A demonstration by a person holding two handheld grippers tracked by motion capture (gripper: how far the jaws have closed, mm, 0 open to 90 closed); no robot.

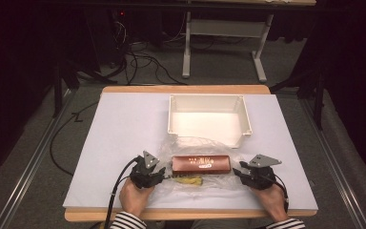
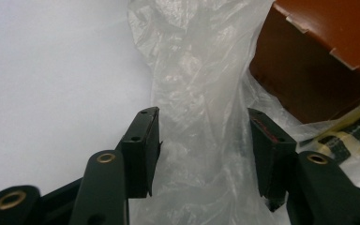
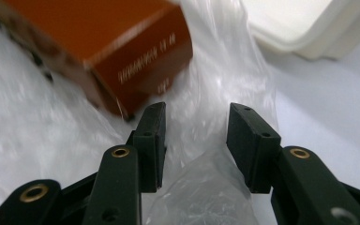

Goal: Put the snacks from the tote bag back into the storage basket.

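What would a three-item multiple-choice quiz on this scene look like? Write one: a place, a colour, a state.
1. Where does the brown box lie?
A. inside the white bin
B. on the clear bag, between the two grippers
C. on the floor

2. What colour is the bin?
A. white
B. blue
C. black

3. How do the left gripper's jaws stand?
A. apart, with bag film between them
B. clamped on the box
C. shut on nothing

Answers: 1 B, the box rests on the bag with the right gripper at its other end. 2 A, its walls are white. 3 A, there is a clear gap between jaws and film.
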